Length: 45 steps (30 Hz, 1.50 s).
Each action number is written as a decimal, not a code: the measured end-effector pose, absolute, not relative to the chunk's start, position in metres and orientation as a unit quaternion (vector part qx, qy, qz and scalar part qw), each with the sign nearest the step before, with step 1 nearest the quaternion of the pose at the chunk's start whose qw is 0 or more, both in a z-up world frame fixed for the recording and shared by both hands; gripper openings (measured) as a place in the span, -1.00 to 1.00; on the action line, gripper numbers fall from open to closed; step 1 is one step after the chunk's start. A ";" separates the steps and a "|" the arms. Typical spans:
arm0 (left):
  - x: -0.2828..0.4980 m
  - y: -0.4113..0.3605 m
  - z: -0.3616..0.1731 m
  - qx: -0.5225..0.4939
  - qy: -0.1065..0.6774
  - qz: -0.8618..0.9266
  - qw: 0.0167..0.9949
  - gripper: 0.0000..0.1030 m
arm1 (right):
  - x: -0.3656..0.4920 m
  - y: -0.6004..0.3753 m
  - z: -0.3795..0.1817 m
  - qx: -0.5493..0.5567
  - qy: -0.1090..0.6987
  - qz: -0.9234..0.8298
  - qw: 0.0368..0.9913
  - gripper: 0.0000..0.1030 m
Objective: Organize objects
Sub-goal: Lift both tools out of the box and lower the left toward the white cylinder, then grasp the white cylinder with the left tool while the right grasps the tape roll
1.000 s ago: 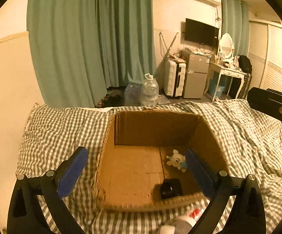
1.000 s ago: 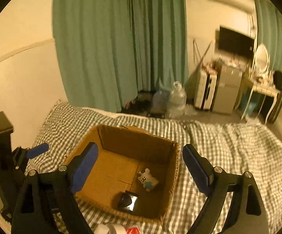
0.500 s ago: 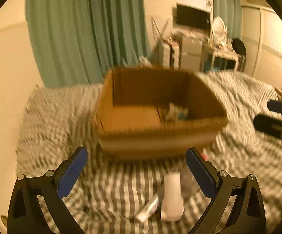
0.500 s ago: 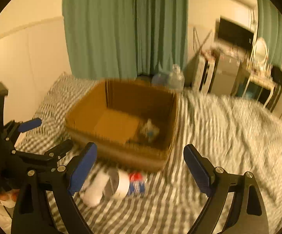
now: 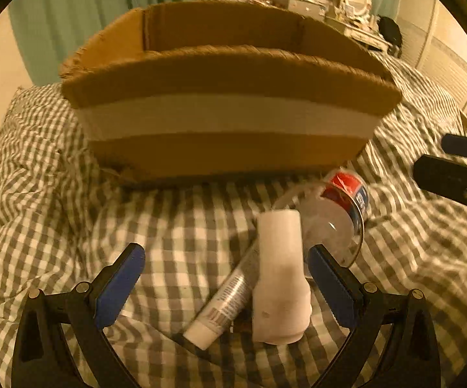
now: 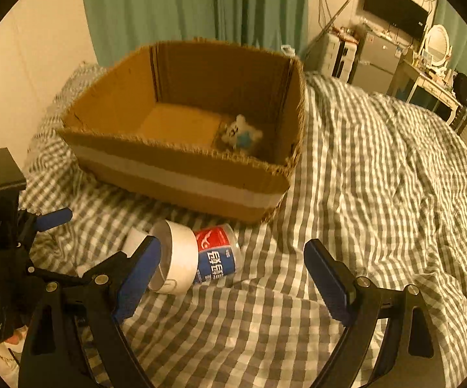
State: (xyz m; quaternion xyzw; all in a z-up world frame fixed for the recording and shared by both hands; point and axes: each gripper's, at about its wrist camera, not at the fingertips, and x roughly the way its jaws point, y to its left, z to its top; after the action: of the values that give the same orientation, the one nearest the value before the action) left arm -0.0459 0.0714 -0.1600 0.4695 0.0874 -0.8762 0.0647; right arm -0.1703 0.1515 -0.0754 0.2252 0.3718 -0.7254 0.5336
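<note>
An open cardboard box (image 5: 227,119) stands on the checked bed cover (image 6: 378,194); it also shows in the right wrist view (image 6: 181,174), with a small white and blue plush toy (image 6: 241,134) inside. In front of it lie a white bottle (image 5: 280,278), a slim white tube (image 5: 225,304) and a clear cup with a red and blue label (image 5: 343,200), which the right wrist view also shows (image 6: 197,258). My left gripper (image 5: 225,286) is open and low, with the bottle and tube between its fingers. My right gripper (image 6: 231,279) is open and empty just above the cup.
Green curtains (image 6: 194,9) hang behind the bed. A fridge, a suitcase and a dressing table with a mirror (image 6: 435,48) stand at the far right. A pale wall (image 6: 16,74) runs along the bed's left side.
Both grippers have pulled back from over the box and dropped low to the items in front of it. Both have stayed open.
</note>
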 end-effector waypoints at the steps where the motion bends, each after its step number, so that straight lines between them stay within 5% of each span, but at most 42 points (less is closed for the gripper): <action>1: -0.048 0.076 -0.162 0.472 0.076 -0.876 0.063 1.00 | -0.172 0.150 -0.078 0.228 0.376 -0.726 0.529 0.75; 6: -0.054 0.097 -0.173 0.483 0.038 -0.873 0.048 0.95 | -0.168 0.150 -0.077 0.219 0.378 -0.725 0.533 0.75; 8: -0.057 0.098 -0.177 0.490 0.045 -0.870 0.037 0.75 | -0.168 0.149 -0.079 0.217 0.382 -0.728 0.526 0.75; 11: -0.062 0.097 -0.185 0.511 0.069 -0.857 0.009 0.16 | -0.169 0.148 -0.081 0.222 0.383 -0.725 0.527 0.75; 16: -0.056 0.092 -0.174 0.499 0.096 -0.861 0.004 -0.29 | -0.171 0.145 -0.088 0.233 0.386 -0.723 0.524 0.75; 28: -0.042 0.051 -0.150 0.471 0.166 -0.865 0.039 -0.32 | -0.159 0.126 -0.123 0.270 0.409 -0.687 0.536 0.74; 30: -0.041 0.043 -0.152 0.468 0.177 -0.864 0.053 -0.32 | -0.159 0.122 -0.129 0.271 0.414 -0.686 0.534 0.60; 32: -0.040 0.038 -0.154 0.469 0.185 -0.862 0.056 -0.32 | -0.156 0.119 -0.136 0.276 0.422 -0.679 0.534 0.18; 41: -0.040 0.041 -0.156 0.465 0.172 -0.866 0.064 -0.32 | -0.150 0.123 -0.136 0.266 0.426 -0.671 0.545 -0.56; 45: -0.040 0.046 -0.160 0.465 0.171 -0.866 0.068 -0.32 | -0.142 0.127 -0.137 0.248 0.437 -0.670 0.547 -0.71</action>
State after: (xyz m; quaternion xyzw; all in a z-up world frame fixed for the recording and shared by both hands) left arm -0.0403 0.0459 -0.1597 0.4654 0.1711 -0.8657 0.0681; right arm -0.1416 0.1266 -0.1374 0.2485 0.4372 -0.6696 0.5466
